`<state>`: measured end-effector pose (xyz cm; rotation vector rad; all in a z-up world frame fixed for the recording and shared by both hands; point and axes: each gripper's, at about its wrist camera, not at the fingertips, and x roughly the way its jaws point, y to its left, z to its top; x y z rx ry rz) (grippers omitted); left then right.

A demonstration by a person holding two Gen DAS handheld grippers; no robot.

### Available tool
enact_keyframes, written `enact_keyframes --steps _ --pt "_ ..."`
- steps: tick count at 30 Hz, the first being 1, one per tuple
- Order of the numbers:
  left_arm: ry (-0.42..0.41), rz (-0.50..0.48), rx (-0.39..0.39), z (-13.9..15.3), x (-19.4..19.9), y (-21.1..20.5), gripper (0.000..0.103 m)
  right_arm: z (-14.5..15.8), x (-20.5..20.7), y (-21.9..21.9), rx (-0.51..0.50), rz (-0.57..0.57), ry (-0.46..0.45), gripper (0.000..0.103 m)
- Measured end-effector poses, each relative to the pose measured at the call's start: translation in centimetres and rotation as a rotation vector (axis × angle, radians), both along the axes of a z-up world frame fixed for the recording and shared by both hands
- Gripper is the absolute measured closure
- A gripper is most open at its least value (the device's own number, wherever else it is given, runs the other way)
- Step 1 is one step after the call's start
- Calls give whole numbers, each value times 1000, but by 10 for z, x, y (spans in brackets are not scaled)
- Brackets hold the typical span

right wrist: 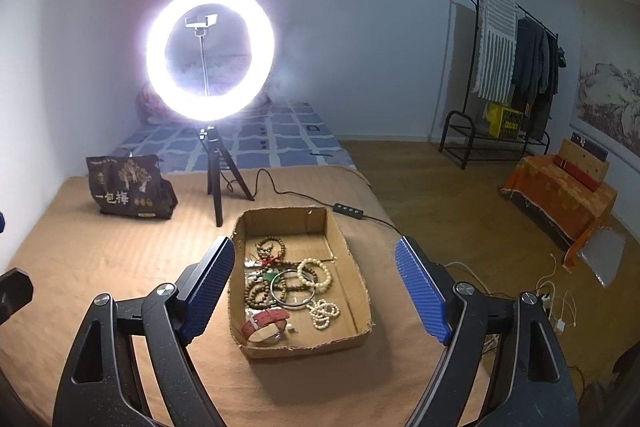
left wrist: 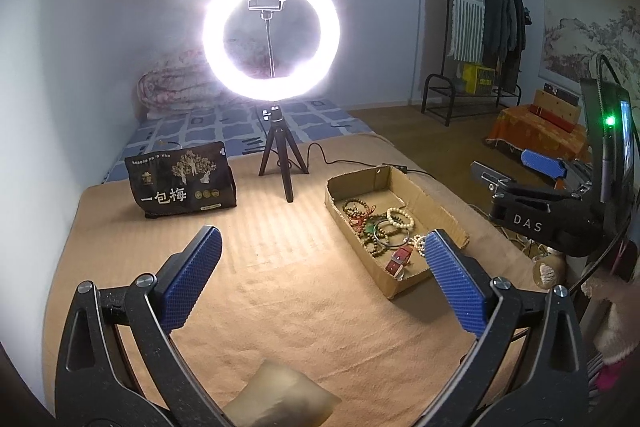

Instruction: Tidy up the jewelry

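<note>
Left gripper (left wrist: 322, 245): jaws spread wide above the tan table cover (left wrist: 280, 307), nothing between the blue pads; it hangs over bare cloth to the left of the box.
Right gripper (right wrist: 316, 247): released, pads apart with the box framed between them but not touched; in the left wrist view its body (left wrist: 532, 203) hangs beyond the box's right side.
Cardboard box (right wrist: 362, 337): a shallow open tray lying flat on the table cover, near the table's right edge, its rim ragged.
Jewelry: all inside the box, a tangle of brown bead bracelets (right wrist: 270, 247), a cream bead bracelet (right wrist: 316, 275), a thin metal bangle (right wrist: 290, 289), a pale bead strand (right wrist: 324, 313) and a red-strapped watch (right wrist: 266, 323) toward the near end.
Ring light (left wrist: 271, 33): lit, on a small black tripod (left wrist: 282, 163) behind the box, its cable running right.
Snack bag (left wrist: 180, 183): dark, standing upright at the table's far left.
Only in the left wrist view: a pale cushion-like object (left wrist: 280, 399), unclear what, at the bottom edge; a fuzzy sleeve (left wrist: 616, 319) at the right.
Only in the right wrist view: the cable's inline switch (right wrist: 347, 209); white chargers and cords (right wrist: 554, 303) on the floor.
Both views: a clothes rack (right wrist: 516, 67) by the far wall.
</note>
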<state>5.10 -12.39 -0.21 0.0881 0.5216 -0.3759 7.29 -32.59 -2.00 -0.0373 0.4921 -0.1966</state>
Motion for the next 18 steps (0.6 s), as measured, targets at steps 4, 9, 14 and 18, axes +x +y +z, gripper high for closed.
enact_keyframes --steps 4,9,14,18 --pt "15 -4 -7 0 1 -1 0 0 -1 -3 12 -2 -1 20" --pt "14 -5 -8 0 2 -1 0 -1 1 -5 11 -9 3 20" --pt "13 -6 -10 0 2 -2 0 -1 0 -6 10 -14 1 20" --pt "13 -7 -9 0 1 -3 0 -2 -1 -7 12 -18 3 20"
